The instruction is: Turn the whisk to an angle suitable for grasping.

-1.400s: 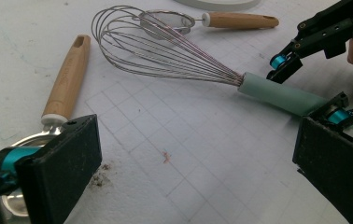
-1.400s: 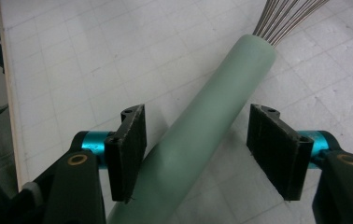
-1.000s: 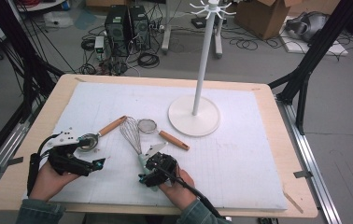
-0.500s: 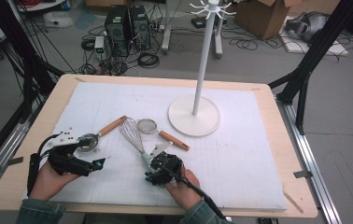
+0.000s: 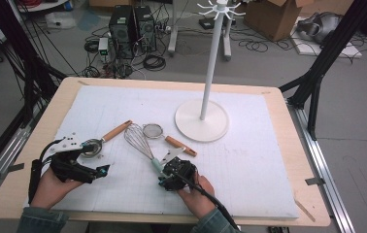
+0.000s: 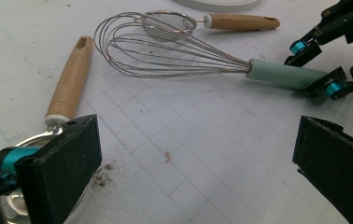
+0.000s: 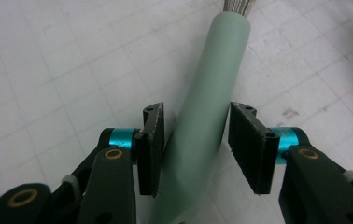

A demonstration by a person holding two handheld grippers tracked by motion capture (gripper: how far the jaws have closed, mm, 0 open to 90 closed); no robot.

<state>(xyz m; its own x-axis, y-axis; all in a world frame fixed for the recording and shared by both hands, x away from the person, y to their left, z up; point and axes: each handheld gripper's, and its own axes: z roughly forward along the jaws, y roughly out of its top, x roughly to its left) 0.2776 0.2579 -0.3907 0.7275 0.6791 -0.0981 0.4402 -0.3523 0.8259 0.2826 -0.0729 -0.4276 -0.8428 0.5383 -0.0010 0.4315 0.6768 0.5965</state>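
High view frames the wooden counter (image 5: 293,160), covered almost edge to edge by a white gridded mat (image 5: 249,160). On the mat's far right part stands a white rack (image 5: 206,104), a tall pole on a round base, well apart from both hands. Nearer the person lie three utensils close together: a whisk (image 5: 140,141) with a pale green handle, a small mesh strainer (image 5: 153,130) with a wooden handle just beside the whisk's wire head, and a wooden-handled metal scoop (image 5: 96,144) to the left. The whisk lies flat at the middle of the mat, wires pointing away from the person. The right hand-held gripper (image 5: 164,170) sits at the whisk's handle end; in the right gripper view the green handle (image 7: 207,116) runs up between its two black jaws, which have just been closing, the left pad at or almost at the handle and a small gap showing on the right side, so it isn't yet clamped. The left hand-held gripper (image 6: 193,172) rests low on the mat with its jaws wide apart and nothing between them; the scoop's bowl lies just beside its left jaw. Nothing stands between the whisk and the rack except the strainer's handle.
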